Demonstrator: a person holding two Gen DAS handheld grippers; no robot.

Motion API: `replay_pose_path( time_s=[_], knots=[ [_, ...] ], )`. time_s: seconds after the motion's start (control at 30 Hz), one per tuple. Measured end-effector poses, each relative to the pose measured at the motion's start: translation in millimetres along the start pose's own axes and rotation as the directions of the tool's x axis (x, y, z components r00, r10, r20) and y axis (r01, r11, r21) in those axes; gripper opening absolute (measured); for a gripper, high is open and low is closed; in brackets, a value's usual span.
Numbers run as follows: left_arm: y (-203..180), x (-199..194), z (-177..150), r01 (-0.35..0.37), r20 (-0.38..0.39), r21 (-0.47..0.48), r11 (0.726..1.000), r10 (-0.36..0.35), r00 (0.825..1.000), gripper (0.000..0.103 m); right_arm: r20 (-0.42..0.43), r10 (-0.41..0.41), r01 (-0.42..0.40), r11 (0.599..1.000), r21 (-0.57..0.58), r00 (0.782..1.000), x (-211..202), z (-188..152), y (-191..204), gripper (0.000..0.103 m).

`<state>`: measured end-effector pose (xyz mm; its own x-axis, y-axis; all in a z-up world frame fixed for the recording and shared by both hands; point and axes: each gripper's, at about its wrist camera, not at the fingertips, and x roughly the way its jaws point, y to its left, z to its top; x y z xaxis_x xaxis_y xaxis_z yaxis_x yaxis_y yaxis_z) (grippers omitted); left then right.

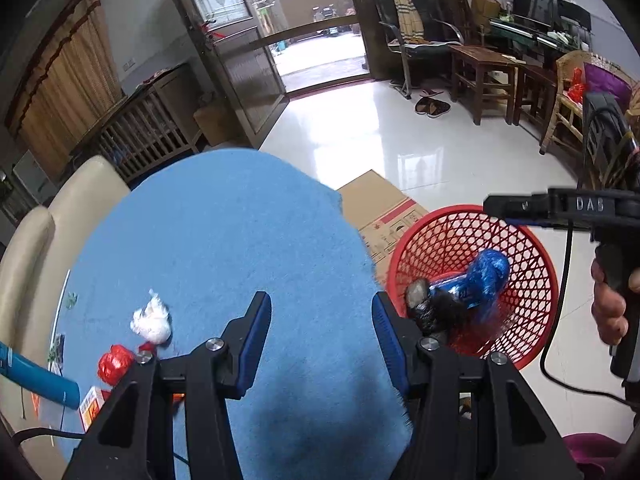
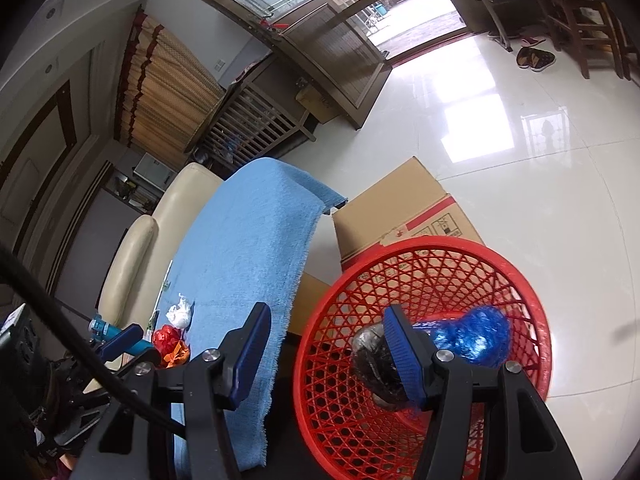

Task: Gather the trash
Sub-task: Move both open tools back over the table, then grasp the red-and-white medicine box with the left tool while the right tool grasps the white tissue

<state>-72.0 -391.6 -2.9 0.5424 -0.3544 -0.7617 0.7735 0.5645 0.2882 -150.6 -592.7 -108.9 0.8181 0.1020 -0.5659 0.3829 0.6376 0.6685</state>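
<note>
On the far left of our desk [image 1: 224, 216], spread with a blue cloth, the trash not yet collected lies bunched near the cream sofa's edge: a white crumpled tissue [image 1: 152, 320], just beside it a red foil wrapper [image 1: 114, 363], and an orange scrap [image 2: 176, 354] that the right wrist view shows more clearly. A blue tube [image 1: 38, 376] lies at the desk's left corner. We judge these sit together simply because they have been left for last.

Moving right, our left claw [image 1: 320, 332] hangs over bare cloth, its jaws roughly half apart with nothing between them and touching nothing.

Further right, the red basket [image 1: 532, 240] stands on the floor just beside the desk's edge, close against a cardboard box [image 1: 380, 204]; placed there, we think, so each piece needs only a short carry off the desk. Inside it already lie a blue wrapper [image 1: 486, 276] and a dark crumpled wad [image 1: 436, 308].

Our right claw [image 2: 326, 348] hovers above the basket's near rim, jaws likewise about half open and empty, gripping nothing. In the left wrist view a hand [image 1: 610, 304] holds its handle at the far right
</note>
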Motion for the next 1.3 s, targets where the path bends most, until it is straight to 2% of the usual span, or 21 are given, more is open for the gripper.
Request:
replay_pose_path(
  time_s=[0.07, 0.17, 0.3, 0.37, 0.5, 0.6, 0.67, 0.77, 0.87, 0.93, 1.0, 1.1, 1.17, 1.3],
  knots=[
    [14.5, -0.8, -14.4, -0.011, -0.015, -0.028, 1.000, 0.011, 1.000, 0.060, -0.012, 0.009, -0.009, 1.000, -0.025, 1.000, 6.6, 3.2, 12.1, 0.063],
    [47.7, -1.0, -44.6, -0.041, -0.060, -0.094, 0.995, 0.035, 0.998, 0.060, -0.045, 0.027, -0.031, 0.996, -0.087, 0.999, 22.7, 4.8, 39.9, 0.063],
    [111.5, -5.6, -93.6, -0.133, -0.125, -0.217, 0.967, 0.108, 0.986, 0.060, -0.130, 0.054, -0.076, 0.982, -0.172, 0.990, 60.6, -0.4, 87.0, 0.063],
    [145.3, -9.2, -115.1, -0.179, -0.152, -0.268, 0.947, 0.142, 0.978, 0.060, -0.180, 0.072, -0.110, 0.972, -0.209, 0.981, 82.7, -6.0, 114.3, 0.063],
    [215.8, -17.0, -148.4, -0.298, -0.199, -0.322, 0.899, 0.243, 0.949, 0.060, -0.272, 0.092, -0.168, 0.948, -0.271, 0.958, 129.3, -18.4, 172.9, 0.063],
    [262.3, -19.4, -166.1, -0.306, -0.194, -0.339, 0.890, 0.252, 0.948, 0.063, -0.339, 0.114, -0.217, 0.933, -0.285, 0.934, 163.5, -25.4, 215.1, 0.063],
    [286.9, -17.7, -172.3, -0.275, -0.177, -0.347, 0.897, 0.225, 0.958, 0.064, -0.382, 0.106, -0.227, 0.931, -0.286, 0.918, 188.6, -29.3, 239.6, 0.063],
    [314.0, -4.1, -173.5, -0.138, -0.138, -0.352, 0.926, 0.095, 0.986, 0.071, -0.434, 0.108, -0.236, 0.938, -0.255, 0.894, 224.5, -36.7, 267.6, 0.063],
    [325.3, 14.7, -167.0, -0.054, -0.117, -0.307, 0.950, 0.019, 0.993, 0.072, -0.468, 0.075, -0.198, 0.955, -0.219, 0.880, 258.7, -39.6, 282.6, 0.063],
    [327.5, 24.0, -164.8, 0.005, -0.111, -0.275, 0.961, -0.037, 0.993, 0.073, -0.485, 0.052, -0.163, 0.968, -0.190, 0.873, 279.2, -41.6, 287.9, 0.063],
    [327.0, 33.6, -164.3, 0.011, -0.108, -0.245, 0.969, -0.038, 0.993, 0.073, -0.496, 0.036, -0.138, 0.975, -0.172, 0.867, 294.3, -42.8, 292.1, 0.063],
    [336.7, 46.3, -163.4, 0.091, -0.083, -0.243, 0.966, -0.114, 0.990, 0.077, -0.501, -0.041, -0.070, 0.977, -0.200, 0.864, 311.1, -47.4, 298.1, 0.062],
    [340.7, 55.2, -162.7, 0.109, -0.089, -0.229, 0.967, -0.132, 0.987, 0.077, -0.504, -0.077, -0.045, 0.973, -0.225, 0.860, 318.7, -51.6, 301.7, 0.053],
    [336.6, 64.8, -167.4, 0.170, -0.098, -0.217, 0.961, -0.194, 0.976, 0.077, -0.476, -0.121, -0.024, 0.957, -0.288, 0.871, 324.1, -54.0, 309.2, 0.044]
  ],
)
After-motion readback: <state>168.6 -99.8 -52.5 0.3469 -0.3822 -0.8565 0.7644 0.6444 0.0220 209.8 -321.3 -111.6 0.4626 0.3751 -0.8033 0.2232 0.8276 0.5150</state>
